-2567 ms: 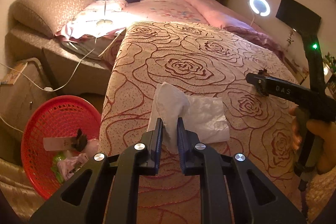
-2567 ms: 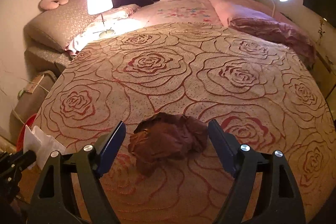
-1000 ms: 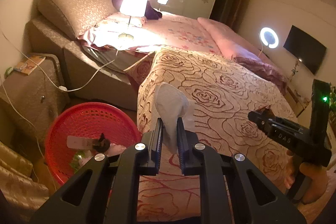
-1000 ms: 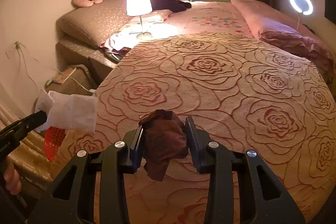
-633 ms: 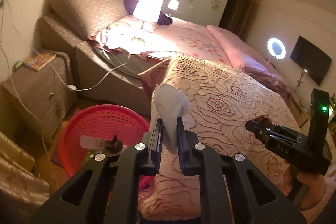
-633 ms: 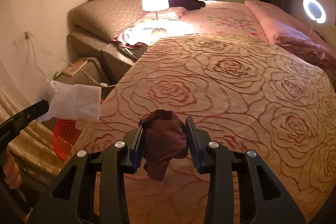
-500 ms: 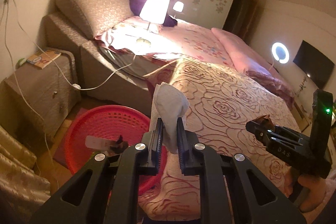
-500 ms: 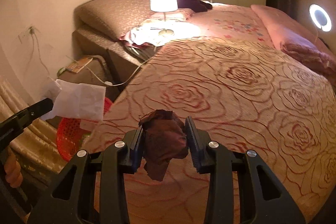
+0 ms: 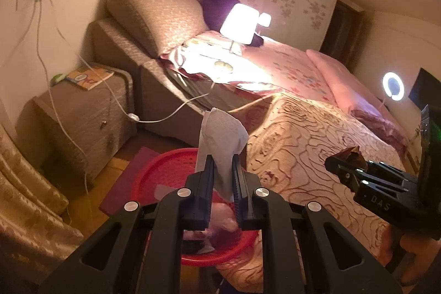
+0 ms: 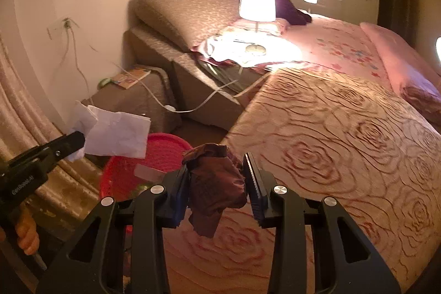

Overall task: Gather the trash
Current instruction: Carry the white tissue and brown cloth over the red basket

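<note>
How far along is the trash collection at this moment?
Done: some trash already lies in the red basket on the floor beside the bed. In hand: the left gripper is shut on a white tissue above the basket, and the right gripper is shut on a crumpled brown wrapper above the bed's edge. Left: dropping both in. The visible bedspread shows no other trash.

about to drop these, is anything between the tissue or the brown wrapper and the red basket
Nothing visible. The tissue in the left gripper hangs over the open basket. The wrapper in the right gripper is over the bed edge, with open air between it and the basket.
</note>
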`<state>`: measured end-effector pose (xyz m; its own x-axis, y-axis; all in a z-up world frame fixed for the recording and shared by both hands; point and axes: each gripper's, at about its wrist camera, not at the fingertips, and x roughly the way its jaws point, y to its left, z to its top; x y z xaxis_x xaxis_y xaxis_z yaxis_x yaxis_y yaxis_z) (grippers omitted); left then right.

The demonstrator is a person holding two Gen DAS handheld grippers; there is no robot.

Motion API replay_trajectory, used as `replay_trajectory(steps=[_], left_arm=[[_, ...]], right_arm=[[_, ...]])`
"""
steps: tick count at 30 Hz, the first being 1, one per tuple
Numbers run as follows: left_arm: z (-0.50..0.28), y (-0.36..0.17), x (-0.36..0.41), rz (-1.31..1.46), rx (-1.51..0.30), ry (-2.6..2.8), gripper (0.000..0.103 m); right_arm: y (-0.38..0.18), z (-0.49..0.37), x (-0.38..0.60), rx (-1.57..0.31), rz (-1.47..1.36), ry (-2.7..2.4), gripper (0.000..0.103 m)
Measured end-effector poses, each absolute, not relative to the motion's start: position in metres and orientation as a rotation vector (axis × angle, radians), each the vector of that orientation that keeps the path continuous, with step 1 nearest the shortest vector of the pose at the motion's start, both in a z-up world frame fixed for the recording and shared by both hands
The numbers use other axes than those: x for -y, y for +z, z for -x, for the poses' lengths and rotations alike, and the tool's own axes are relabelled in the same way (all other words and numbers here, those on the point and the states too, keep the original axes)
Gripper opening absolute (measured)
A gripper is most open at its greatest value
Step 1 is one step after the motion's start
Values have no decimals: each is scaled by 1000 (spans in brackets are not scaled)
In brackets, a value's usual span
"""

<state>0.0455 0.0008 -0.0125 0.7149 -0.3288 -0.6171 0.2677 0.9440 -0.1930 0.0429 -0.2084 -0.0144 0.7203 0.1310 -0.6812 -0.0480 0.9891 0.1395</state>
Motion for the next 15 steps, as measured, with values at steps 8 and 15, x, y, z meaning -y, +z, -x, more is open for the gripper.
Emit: replay_trajectory(steps=[8,15], left_arm=[[-55,-21,-18,128,-726,-290,12],[-61,-27,-27,124,-736,-249,12]], right_arm=[[-15,-62,175,-777,-100,155,36],[-27,-76,157,-814,-102,186,36]])
